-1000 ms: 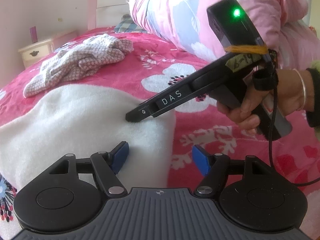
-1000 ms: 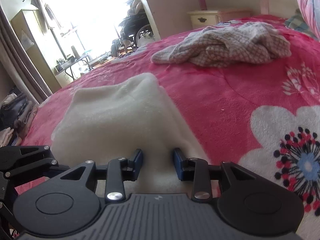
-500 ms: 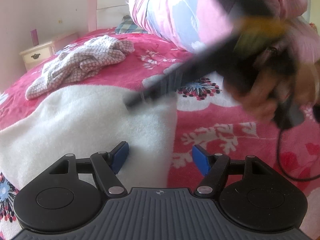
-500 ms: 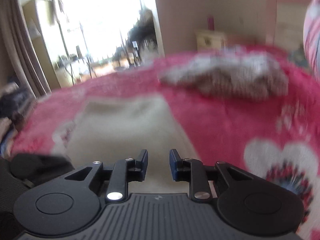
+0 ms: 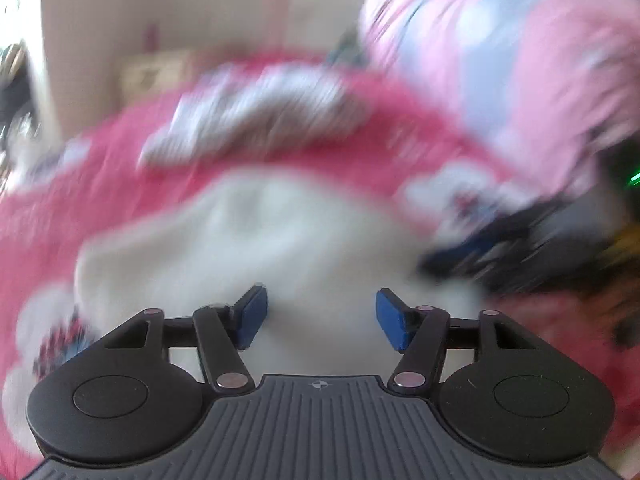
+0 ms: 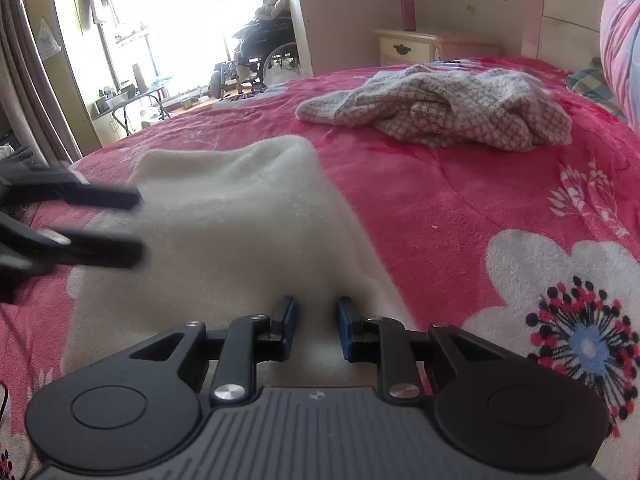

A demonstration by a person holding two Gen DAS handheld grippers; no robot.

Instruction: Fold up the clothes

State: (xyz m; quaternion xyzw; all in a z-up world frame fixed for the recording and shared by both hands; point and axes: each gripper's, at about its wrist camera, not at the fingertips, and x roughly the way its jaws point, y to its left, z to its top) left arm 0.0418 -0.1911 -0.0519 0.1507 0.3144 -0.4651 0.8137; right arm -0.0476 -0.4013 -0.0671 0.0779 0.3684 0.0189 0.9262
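Note:
A white fleece garment (image 6: 240,220) lies spread on the pink floral bedspread (image 6: 460,208). My right gripper (image 6: 317,320) sits at the garment's near edge. Its blue pads stand a narrow gap apart with a fold of the fleece pinched between them. My left gripper (image 5: 320,318) hovers over the white garment (image 5: 280,240) in a blurred view. Its jaws are closing, the pads are still wide apart, and fleece lies below the gap. In the right wrist view the left gripper (image 6: 138,224) reaches in from the left over the garment's far side. The right gripper (image 5: 472,252) shows as a dark blur.
A crumpled checkered garment (image 6: 440,116) lies farther back on the bed. A pink and blue duvet (image 5: 500,60) is heaped at the head end. A cream nightstand (image 6: 408,46) stands by the wall, and a wheelchair (image 6: 264,52) by the bright window.
The left gripper has swung fast across the white garment and its jaws have narrowed a little. The right gripper's jaws have closed in on the garment's near edge.

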